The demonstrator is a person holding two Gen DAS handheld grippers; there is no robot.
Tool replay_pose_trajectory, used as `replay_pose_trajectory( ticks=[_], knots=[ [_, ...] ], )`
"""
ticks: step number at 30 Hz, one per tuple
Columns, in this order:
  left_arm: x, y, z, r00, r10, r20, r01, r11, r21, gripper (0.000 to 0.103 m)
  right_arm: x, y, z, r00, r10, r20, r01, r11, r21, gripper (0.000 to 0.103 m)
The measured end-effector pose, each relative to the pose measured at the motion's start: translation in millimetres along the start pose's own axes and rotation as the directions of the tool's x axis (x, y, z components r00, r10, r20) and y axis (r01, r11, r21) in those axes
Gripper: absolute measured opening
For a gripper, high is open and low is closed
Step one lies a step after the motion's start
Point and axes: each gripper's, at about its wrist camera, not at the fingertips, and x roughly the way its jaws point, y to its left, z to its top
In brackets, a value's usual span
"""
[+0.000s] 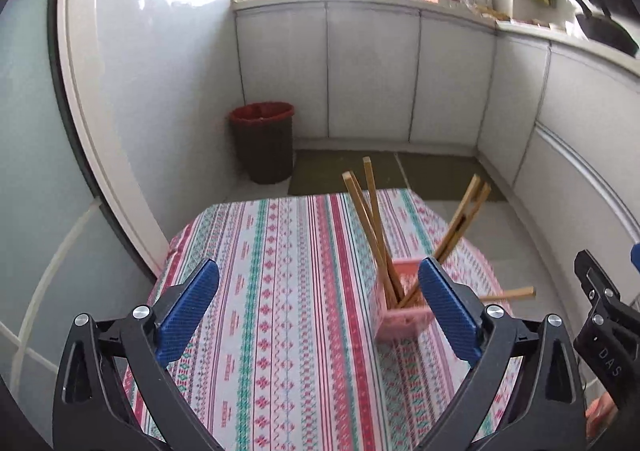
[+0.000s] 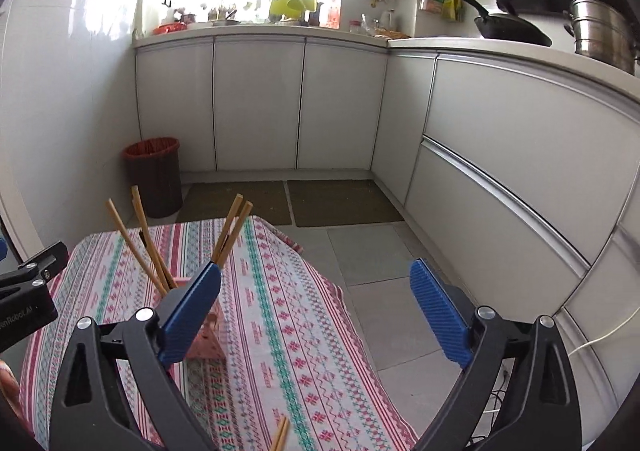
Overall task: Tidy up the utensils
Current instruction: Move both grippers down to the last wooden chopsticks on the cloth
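A pink utensil holder (image 1: 404, 321) stands on the striped tablecloth (image 1: 280, 291) with several wooden chopsticks (image 1: 374, 219) leaning out of it. It also shows in the right wrist view (image 2: 206, 343), partly behind my right gripper's left finger. My left gripper (image 1: 318, 307) is open and empty above the table, its right pad beside the holder. My right gripper (image 2: 316, 311) is open and empty, to the right of the holder. A loose chopstick (image 1: 508, 295) lies on the cloth right of the holder. Chopstick ends (image 2: 280, 433) lie near the table's front edge.
A dark bin with a red liner (image 1: 264, 143) stands on the floor beyond the table. White cabinets (image 2: 260, 103) run along the back and right. A black wok (image 2: 512, 31) and steel pot (image 2: 600, 35) sit on the counter. Floor mats (image 2: 344, 201) lie ahead.
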Motion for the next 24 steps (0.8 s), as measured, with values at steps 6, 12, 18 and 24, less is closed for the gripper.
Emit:
replay_pose_trajectory(
  ticks=[6, 12, 18, 24],
  knots=[
    [14, -7, -28, 0.994, -0.001, -0.109, 0.008, 0.998, 0.059, 0.096, -3, -19, -26, 0.996, -0.002, -0.091, 0.006, 0.999, 0.047, 0.093],
    [63, -36, -78, 0.918, -0.062, -0.392, 0.123, 0.984, 0.133, 0.096, 16, -64, -64, 0.948, -0.007, -0.318, 0.068, 0.981, 0.181, 0.096],
    [100, -91, -120, 0.831, -0.096, -0.549, 0.243, 0.949, 0.202, 0.096, 52, -109, -113, 0.826, 0.111, -0.553, 0.153, 0.9, 0.409, 0.096],
    [129, -130, -131, 0.77, -0.133, -0.624, 0.305, 0.936, 0.178, 0.085, 72, -123, -136, 0.757, 0.19, -0.625, 0.201, 0.843, 0.499, 0.096]
  ],
)
